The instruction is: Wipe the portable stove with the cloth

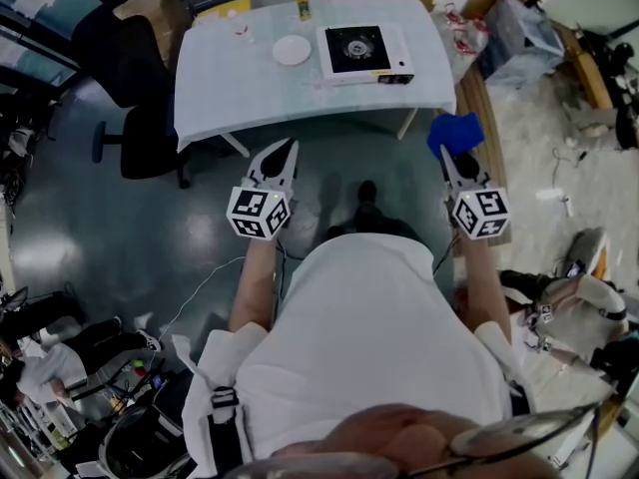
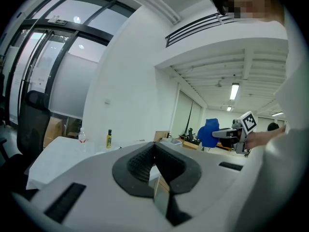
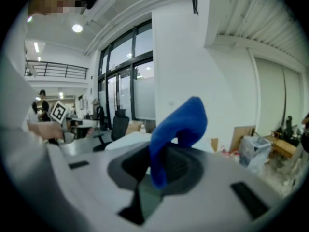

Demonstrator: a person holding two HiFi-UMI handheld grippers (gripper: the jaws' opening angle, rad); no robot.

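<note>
A white portable stove (image 1: 363, 53) with a black burner top sits on the right part of the white table (image 1: 230, 83). Both grippers are held in the air in front of the table, short of its near edge. My right gripper (image 1: 451, 160) is shut on a blue cloth (image 1: 455, 134), which sticks up between its jaws (image 3: 176, 129). My left gripper (image 1: 283, 155) is shut with nothing in it (image 2: 153, 162). From the left gripper view the blue cloth (image 2: 209, 132) shows off to the right.
A white plate (image 1: 292, 50) lies left of the stove and a small yellow bottle (image 1: 302, 4) stands at the table's far edge. A black office chair (image 1: 135, 88) stands left of the table. Boxes and bags (image 1: 514, 38) lie on the floor to the right.
</note>
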